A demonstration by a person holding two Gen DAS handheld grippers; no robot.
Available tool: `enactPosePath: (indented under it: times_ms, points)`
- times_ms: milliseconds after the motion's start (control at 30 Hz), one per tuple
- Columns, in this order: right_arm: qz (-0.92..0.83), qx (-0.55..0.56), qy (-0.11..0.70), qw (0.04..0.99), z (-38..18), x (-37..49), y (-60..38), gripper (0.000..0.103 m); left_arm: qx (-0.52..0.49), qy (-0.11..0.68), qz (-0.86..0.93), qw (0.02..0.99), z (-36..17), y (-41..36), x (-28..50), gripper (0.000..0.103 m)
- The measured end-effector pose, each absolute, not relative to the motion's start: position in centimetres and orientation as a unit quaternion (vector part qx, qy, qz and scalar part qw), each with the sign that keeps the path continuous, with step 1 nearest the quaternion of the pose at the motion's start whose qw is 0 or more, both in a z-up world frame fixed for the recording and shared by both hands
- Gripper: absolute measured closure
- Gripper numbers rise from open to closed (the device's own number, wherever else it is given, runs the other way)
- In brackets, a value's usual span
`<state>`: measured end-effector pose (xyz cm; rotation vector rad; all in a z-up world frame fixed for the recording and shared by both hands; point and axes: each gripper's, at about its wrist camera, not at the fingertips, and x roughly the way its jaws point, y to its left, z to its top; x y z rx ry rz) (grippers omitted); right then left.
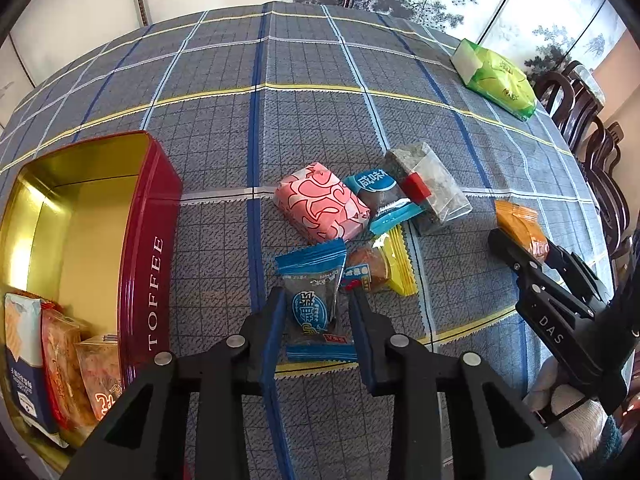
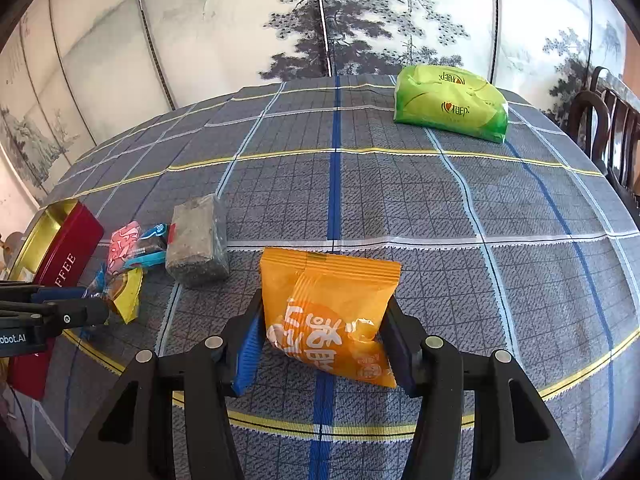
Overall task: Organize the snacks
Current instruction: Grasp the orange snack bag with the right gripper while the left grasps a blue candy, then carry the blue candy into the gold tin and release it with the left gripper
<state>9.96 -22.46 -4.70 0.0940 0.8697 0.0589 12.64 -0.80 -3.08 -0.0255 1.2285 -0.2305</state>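
Two grippers in play. Our left gripper [image 1: 318, 320] points steeply down at the plaid tablecloth [image 1: 320, 120], jaws drawn in on a blue-wrapped snack [image 1: 316, 300]; both pads sit against the wrapper's sides, so we call it pinched. Our right gripper [image 2: 322, 344] clamps an orange snack packet [image 2: 332, 312], packet tilted, pads pressing both edges; the left wrist view shows the same packet [image 1: 520, 226] held at the tips, with a white-gloved hand [image 1: 560, 404] behind.

Loose pile just beyond the left jaws: pink patterned packet [image 1: 320, 208], second blue-wrapped snack [image 1: 380, 192], clear bag with dark contents and a red tag [image 1: 428, 184], yellow-edged pastry packet [image 1: 384, 264], all touching or overlapping.

Red TOFFEE tin [image 1: 150, 248] sits left of the pile, open, gold inside, three packets [image 1: 60, 360] standing upright at its near end. Green tissue pack [image 2: 450, 102] lies well apart at the far side.
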Motion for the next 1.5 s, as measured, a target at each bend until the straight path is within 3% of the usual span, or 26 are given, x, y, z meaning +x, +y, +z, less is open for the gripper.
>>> enactPosePath:
  times_ms: [33,267,433,867,1133,1500]
  points:
    - [0.028,0.045,0.421,0.905,-4.7,10.0,-22.5,0.048,-0.010,0.576,-0.108,0.810,-3.1,-0.8,12.6,0.080]
    - [0.028,0.046,0.421,0.905,-4.7,10.0,-22.5,0.047,0.013,0.581,-0.117,0.805,-3.9,-1.6,12.1,0.077]
    - [0.028,0.045,0.421,0.906,-4.7,10.0,-22.5,0.047,0.015,0.581,-0.116,0.805,-3.7,-1.7,12.0,0.080]
    - [0.016,0.021,0.425,0.905,-4.7,10.2,-21.7,0.047,0.022,0.549,-0.142,0.824,0.5,-0.2,9.9,0.080]
    - [0.005,-0.004,0.429,0.903,-4.8,10.3,-20.9,0.047,0.034,0.511,-0.099,0.853,3.8,4.9,10.7,0.080]
    - [0.003,-0.006,0.429,0.904,-4.8,10.3,-20.7,0.047,0.052,0.529,-0.034,0.846,1.4,14.2,15.6,0.080]
